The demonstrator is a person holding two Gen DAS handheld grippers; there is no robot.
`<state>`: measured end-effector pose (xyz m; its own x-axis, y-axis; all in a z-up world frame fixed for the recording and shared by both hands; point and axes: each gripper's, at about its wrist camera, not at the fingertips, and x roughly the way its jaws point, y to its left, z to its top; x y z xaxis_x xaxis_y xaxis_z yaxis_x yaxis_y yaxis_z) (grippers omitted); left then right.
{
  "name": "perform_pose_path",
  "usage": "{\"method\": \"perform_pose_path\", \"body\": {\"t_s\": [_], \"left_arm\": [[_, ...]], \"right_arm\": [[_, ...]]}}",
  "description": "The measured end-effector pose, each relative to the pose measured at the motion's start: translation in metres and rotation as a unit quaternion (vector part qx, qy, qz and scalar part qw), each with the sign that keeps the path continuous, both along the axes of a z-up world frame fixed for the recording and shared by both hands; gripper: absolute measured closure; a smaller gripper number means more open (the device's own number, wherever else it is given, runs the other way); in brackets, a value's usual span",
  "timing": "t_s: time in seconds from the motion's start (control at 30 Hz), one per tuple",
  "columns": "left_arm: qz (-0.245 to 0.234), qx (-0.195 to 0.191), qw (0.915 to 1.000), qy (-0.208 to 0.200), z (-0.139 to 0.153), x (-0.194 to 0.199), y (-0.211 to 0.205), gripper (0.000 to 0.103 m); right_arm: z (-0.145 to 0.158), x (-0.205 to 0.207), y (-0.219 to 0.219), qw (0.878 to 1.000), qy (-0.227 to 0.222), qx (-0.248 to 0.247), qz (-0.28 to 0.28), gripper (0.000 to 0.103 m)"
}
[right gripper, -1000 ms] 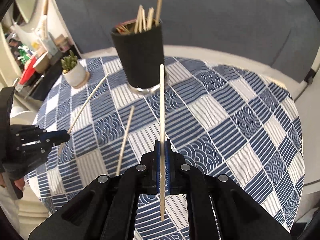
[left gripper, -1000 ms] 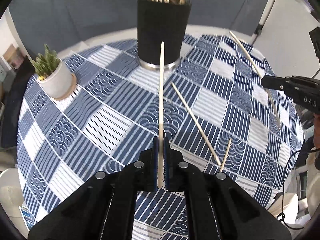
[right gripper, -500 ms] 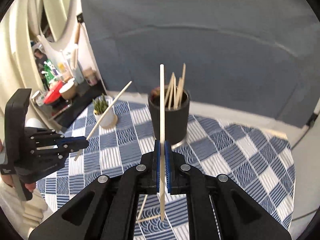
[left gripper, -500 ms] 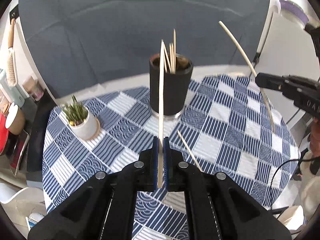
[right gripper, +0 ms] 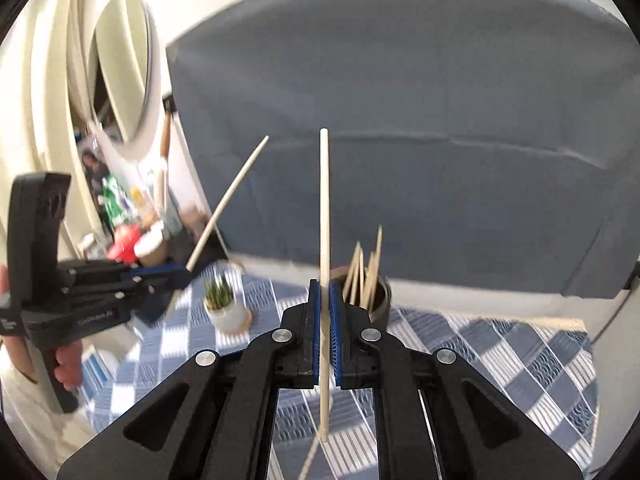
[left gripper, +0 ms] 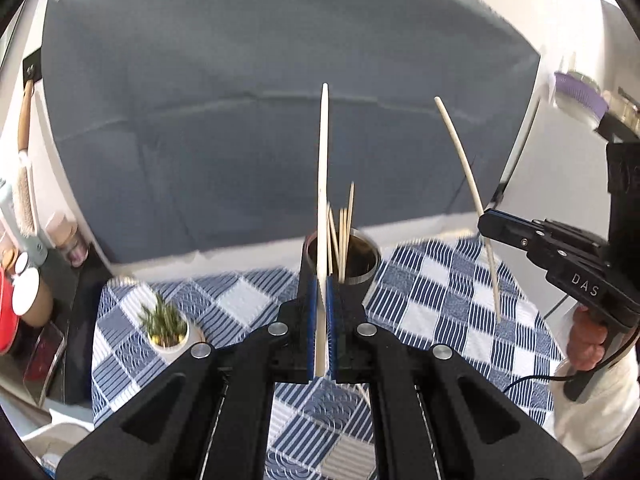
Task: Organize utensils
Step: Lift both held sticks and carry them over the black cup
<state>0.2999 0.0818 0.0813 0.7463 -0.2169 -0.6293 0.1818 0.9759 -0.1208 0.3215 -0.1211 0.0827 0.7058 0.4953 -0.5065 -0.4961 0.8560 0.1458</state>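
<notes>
I have my left gripper (left gripper: 320, 320) clamped on one chopstick (left gripper: 322, 200), which stands upright between its blue pads. My right gripper (right gripper: 325, 320) pinches a second chopstick (right gripper: 324, 240) the same way, its lower end poking out beneath the pads. Both sticks are raised above the table (left gripper: 440, 280), with the black holder (right gripper: 380, 300) of chopsticks just beyond each gripper.

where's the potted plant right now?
The potted plant sits on the checked tablecloth, left of the black chopstick cup in both wrist views, nearer the cluttered shelf side.
</notes>
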Motion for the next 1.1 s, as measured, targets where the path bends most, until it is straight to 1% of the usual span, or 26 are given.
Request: {"method": "perform_pose_path", "body": {"t_s": [0.07,0.2,0.3,0.4,0.53,0.63,0.77,0.83,0.9,1.03,1.1], "left_arm": [[-0.005,-0.012,0.9999,-0.006,0.009,0.009,0.004,0.098],[-0.019,-0.035,0.9989,-0.024,0.018,0.026,0.010,0.098],[-0.030,-0.067,0.9966,-0.037,0.017,0.039,0.015,0.098],[-0.040,-0.076,0.9953,-0.045,0.009,0.053,0.016,0.098],[-0.054,-0.100,0.9925,-0.046,-0.006,0.074,0.016,0.098],[-0.069,-0.119,0.9888,-0.059,-0.015,0.084,0.014,0.098],[-0.096,-0.134,0.9842,-0.065,-0.027,0.102,0.007,0.098],[-0.112,-0.149,0.9803,-0.066,-0.036,0.113,0.006,0.098],[-0.115,-0.157,0.9784,-0.069,-0.043,0.121,0.006,0.098],[-0.124,-0.179,0.9739,-0.066,-0.059,0.134,0.006,0.098],[-0.131,-0.196,0.9701,-0.057,-0.071,0.142,0.005,0.098]], "right_arm": [[0.011,0.006,-0.001,1.000,-0.014,0.027,0.004,0.098],[0.024,0.017,0.002,0.997,-0.034,0.062,0.015,0.098],[0.027,0.028,0.006,0.996,-0.047,0.068,0.013,0.098],[0.024,0.042,0.010,0.996,-0.048,0.075,0.014,0.098],[0.011,0.063,0.019,0.996,-0.043,0.072,0.017,0.098],[-0.001,0.078,0.022,0.997,-0.037,0.072,0.016,0.098],[-0.020,0.099,0.026,0.996,-0.027,0.085,0.015,0.098],[-0.031,0.111,0.028,0.996,-0.019,0.091,0.010,0.098],[-0.041,0.121,0.028,0.995,-0.012,0.095,0.004,0.098],[-0.059,0.135,0.024,0.995,0.001,0.103,-0.005,0.098],[-0.068,0.143,0.024,0.994,0.007,0.105,-0.009,0.098]]}}
